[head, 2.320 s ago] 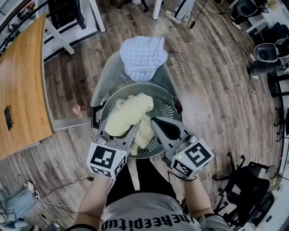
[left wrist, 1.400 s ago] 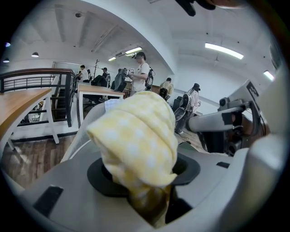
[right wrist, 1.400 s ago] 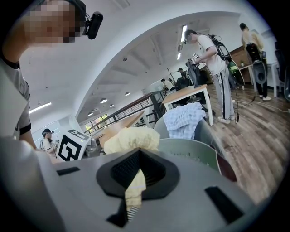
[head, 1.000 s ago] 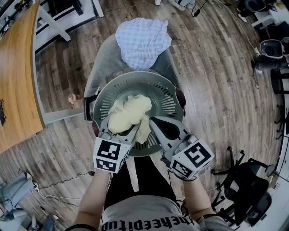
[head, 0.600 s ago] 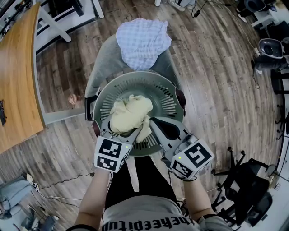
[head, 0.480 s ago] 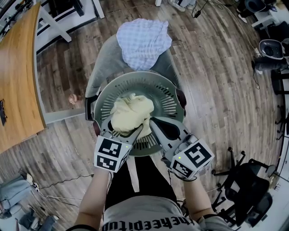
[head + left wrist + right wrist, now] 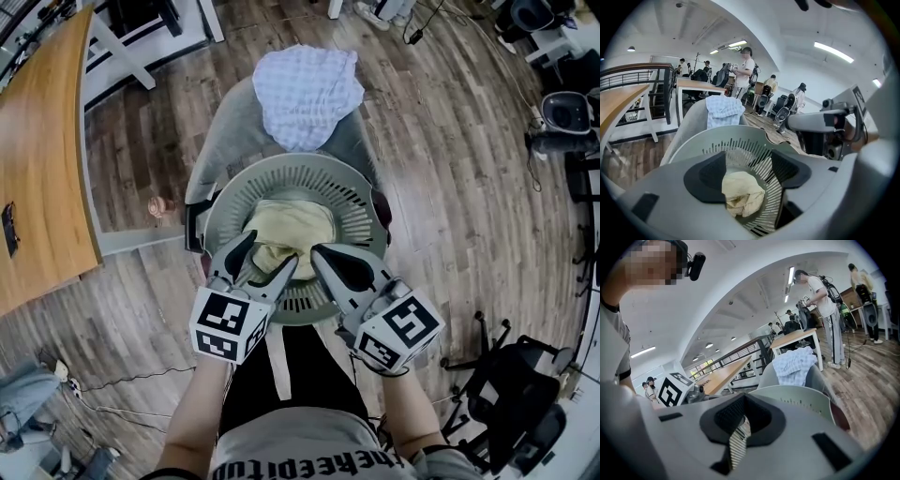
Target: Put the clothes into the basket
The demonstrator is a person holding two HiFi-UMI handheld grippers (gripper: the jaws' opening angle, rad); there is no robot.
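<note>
One basket (image 7: 352, 202) on chair (image 7: 225, 141), open floor (image 7: 450, 187) round rim. Two cloths: yellow cloth (image 7: 292, 225) inside, checked cloth (image 7: 307, 89) on chair back. Left gripper (image 7: 267, 253) jaws wide, just narrowed slightly, nothing gripped; right gripper (image 7: 317, 251) jaws pressed together.

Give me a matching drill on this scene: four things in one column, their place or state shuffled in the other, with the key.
Things:
1. yellow garment
2. checked cloth
3. left gripper
4. right gripper

Place or state:
A. jaws together
B. draped over the back of the grey chair
C. lying inside the basket
D. jaws apart, pressing on nothing

Pairs: 1-C, 2-B, 3-D, 4-A.

The left gripper's jaws have just been opening, then closing a little; the garment lies below them.
</note>
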